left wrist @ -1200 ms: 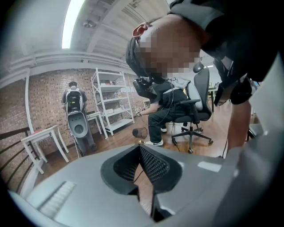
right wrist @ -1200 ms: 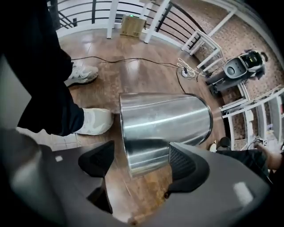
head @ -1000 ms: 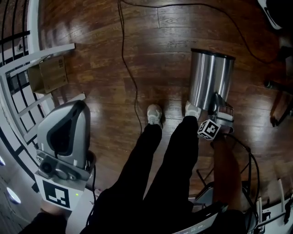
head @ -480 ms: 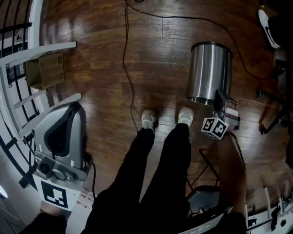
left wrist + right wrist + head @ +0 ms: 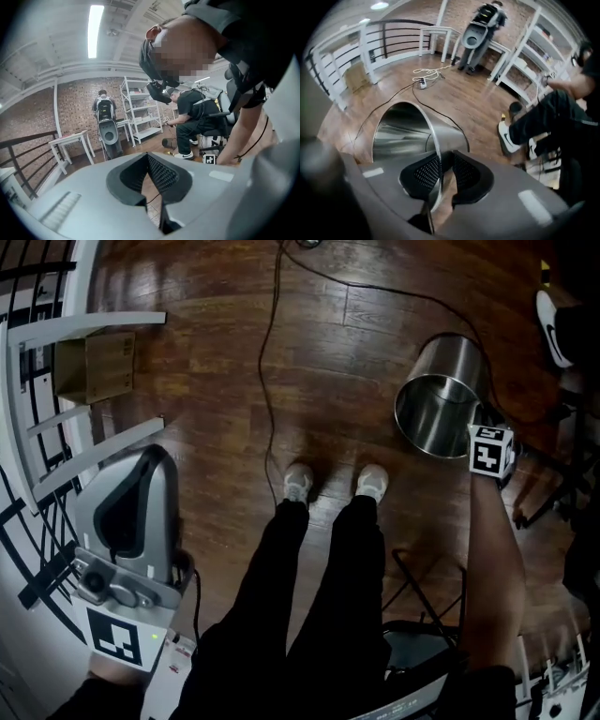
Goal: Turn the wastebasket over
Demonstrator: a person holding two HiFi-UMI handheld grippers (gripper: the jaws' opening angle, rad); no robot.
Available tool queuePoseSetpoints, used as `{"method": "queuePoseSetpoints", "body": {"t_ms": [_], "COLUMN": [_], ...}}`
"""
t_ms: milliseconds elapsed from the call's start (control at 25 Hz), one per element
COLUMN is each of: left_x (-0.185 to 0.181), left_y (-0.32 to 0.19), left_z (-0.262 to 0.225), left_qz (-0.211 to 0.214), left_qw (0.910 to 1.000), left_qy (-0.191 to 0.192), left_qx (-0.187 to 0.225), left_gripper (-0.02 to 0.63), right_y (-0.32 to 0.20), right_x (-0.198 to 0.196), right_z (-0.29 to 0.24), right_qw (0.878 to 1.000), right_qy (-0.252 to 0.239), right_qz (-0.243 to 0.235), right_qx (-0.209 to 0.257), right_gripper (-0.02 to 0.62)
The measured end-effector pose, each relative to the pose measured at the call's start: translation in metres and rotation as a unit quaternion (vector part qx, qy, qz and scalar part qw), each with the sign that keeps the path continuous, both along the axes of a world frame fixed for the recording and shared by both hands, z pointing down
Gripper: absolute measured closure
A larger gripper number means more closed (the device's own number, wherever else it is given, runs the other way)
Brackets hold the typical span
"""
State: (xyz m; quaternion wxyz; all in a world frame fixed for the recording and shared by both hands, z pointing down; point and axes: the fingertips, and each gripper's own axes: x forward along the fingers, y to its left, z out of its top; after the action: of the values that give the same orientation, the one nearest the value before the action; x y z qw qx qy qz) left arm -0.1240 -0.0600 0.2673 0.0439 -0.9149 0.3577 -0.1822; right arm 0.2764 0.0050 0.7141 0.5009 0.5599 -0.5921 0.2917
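Note:
The wastebasket is a shiny steel cylinder, lifted off the wooden floor and tilted, with its open mouth turned toward me in the head view. My right gripper, with its marker cube, holds the near rim. In the right gripper view the thin steel rim runs between the black pads of the right gripper; the jaws are closing on it. My left gripper hangs at the lower left, far from the basket. In the left gripper view the left gripper has its tips together with nothing between them.
A black cable runs across the floor left of the basket. A cardboard box sits by white rails at the left. My shoes stand mid-floor. Chair legs and a seated person are to the right.
The right gripper closed on the basket's rim, rose and rolled. The basket went from standing on the floor to tilted with its mouth facing me. The left gripper barely shifted.

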Motion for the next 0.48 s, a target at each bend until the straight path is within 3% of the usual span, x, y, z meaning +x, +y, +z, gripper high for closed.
{"method": "queuePoseSetpoints", "body": {"t_ms": [120,280,400,480], "left_x": [0.002,0.003,0.002,0.002], "left_y": [0.002,-0.003,-0.001,0.003], "left_z": [-0.011,-0.027,-0.029,-0.022], "left_qz": [0.0,0.002,0.008,0.012], "left_qw": [1.0,0.9996,0.9996,0.9998], "left_qy": [0.007,0.019,0.015,0.011], "left_qx": [0.006,0.02,0.021,0.01], "left_gripper": [0.606,0.606,0.607,0.607], "right_y": [0.032,0.073,0.104,0.124], "right_x": [0.012,0.002,-0.018,-0.029], "right_z": [0.005,0.02,0.043,0.057], "right_qw": [0.987,0.941,0.902,0.883], "right_qy": [-0.074,-0.175,-0.227,-0.239], "right_qz": [0.139,0.284,0.36,0.395], "right_qx": [-0.027,-0.051,-0.071,-0.078], "right_gripper": [0.532,0.531,0.529,0.529]}}
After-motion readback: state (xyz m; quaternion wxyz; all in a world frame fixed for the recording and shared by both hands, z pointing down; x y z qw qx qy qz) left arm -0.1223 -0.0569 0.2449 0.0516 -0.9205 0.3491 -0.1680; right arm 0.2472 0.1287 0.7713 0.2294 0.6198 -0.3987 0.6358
